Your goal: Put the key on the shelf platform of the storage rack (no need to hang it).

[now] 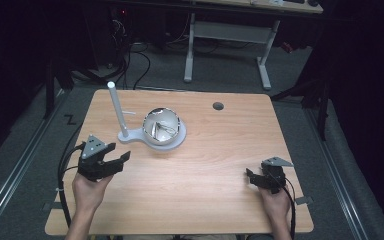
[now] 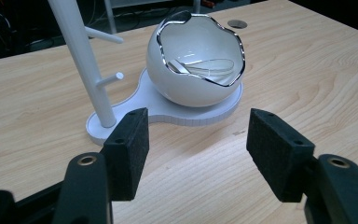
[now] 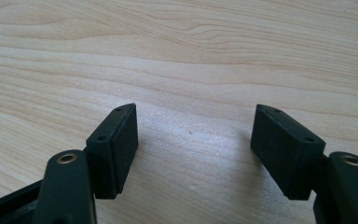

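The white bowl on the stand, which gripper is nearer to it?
Left. The left gripper sits just in front of the bowl, slightly to its left; the right gripper is far off by the table's right front corner.

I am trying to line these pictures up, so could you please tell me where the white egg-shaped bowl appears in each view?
High view: the white bowl sits left of the table's centre, toward the far edge, on the round end of a white stand.
Left gripper view: the bowl is at upper centre, beyond the open jaws.
Right gripper view: the bowl is not in it.
Shared landmark: the light wooden table, whose grain also appears in the right gripper view.
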Action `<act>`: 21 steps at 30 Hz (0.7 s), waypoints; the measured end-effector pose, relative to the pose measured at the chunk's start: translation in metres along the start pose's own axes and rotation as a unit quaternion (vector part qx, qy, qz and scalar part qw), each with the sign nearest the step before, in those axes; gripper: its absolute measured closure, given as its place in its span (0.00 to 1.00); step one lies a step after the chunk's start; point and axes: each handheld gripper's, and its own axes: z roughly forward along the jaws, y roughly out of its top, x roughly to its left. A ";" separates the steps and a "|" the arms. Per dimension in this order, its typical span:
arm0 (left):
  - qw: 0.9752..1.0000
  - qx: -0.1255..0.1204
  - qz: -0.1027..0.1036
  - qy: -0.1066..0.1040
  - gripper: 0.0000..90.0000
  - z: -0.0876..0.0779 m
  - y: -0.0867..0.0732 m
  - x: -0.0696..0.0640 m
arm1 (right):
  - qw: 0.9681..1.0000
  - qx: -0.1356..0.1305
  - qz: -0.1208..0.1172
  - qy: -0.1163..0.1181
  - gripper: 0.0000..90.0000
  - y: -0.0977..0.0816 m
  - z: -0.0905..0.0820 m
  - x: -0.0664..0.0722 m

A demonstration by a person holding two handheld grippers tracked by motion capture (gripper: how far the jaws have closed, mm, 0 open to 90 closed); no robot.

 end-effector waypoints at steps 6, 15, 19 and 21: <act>1.000 0.003 -0.003 0.000 0.44 0.001 -0.004 0.000 | 1.000 0.000 0.000 0.000 0.36 0.000 0.000 0.000; 1.000 0.012 -0.006 -0.002 0.43 0.004 -0.012 0.000 | 1.000 0.000 0.000 0.000 0.36 0.000 0.000 0.000; 1.000 0.015 -0.007 -0.002 0.43 0.007 -0.014 0.000 | 1.000 0.000 -0.001 0.000 0.36 0.000 0.000 0.000; 1.000 0.017 -0.008 -0.002 0.42 0.008 -0.016 0.000 | 1.000 0.000 0.000 0.000 0.36 0.000 0.000 0.000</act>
